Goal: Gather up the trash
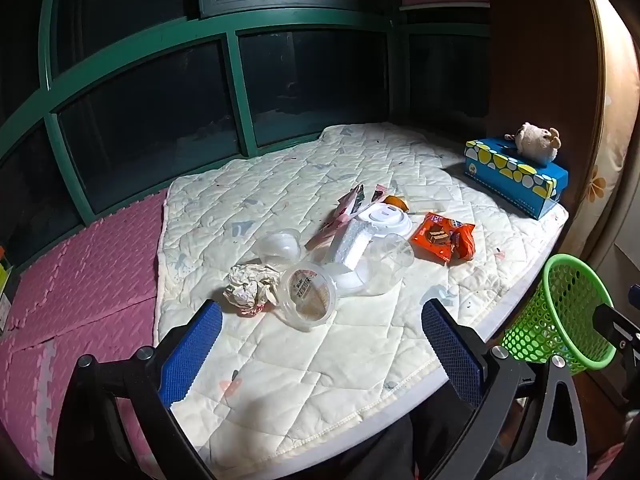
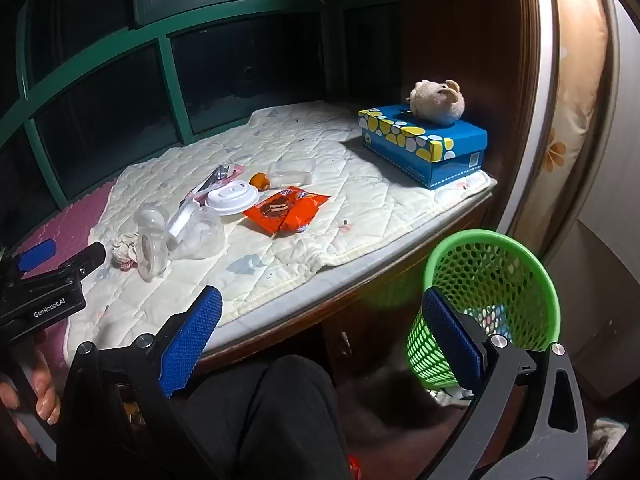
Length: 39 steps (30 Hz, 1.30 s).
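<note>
Your left gripper [image 1: 322, 336] and right gripper [image 2: 322, 330] both have fingers spread wide, holding nothing. The crumpled paper wad [image 1: 250, 289] and orange snack wrapper [image 1: 444, 237] lie on the quilted white mat [image 1: 360, 360]; the green mesh plastic basket [image 2: 486, 304] stands beside it.

We note black frames on our left gripper [image 1: 322, 344] and right gripper [image 2: 320, 336]. Blue textured pads [image 2: 191, 340], silver screws. Dark trousers [image 2: 264, 412] worn.
</note>
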{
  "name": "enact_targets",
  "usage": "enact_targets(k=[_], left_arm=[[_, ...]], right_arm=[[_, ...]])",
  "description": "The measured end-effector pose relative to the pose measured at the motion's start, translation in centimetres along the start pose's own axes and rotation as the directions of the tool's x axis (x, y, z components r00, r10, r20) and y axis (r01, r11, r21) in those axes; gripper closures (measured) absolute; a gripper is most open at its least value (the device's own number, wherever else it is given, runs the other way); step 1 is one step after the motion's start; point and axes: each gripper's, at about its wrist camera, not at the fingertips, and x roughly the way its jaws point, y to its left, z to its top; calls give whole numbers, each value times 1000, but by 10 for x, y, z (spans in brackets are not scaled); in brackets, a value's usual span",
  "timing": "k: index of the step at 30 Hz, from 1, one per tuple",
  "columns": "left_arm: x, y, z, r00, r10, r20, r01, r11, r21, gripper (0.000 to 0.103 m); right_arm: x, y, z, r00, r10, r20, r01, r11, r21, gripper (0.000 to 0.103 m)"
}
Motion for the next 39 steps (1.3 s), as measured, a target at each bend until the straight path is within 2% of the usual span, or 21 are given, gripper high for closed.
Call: enact_targets(k=[39], left_arm=[[-1,0,-1,1000,-12,11,12,999,-36,6]], right_arm=[[-3,-3,0,1000,-4,10,4,1000,12,4]])
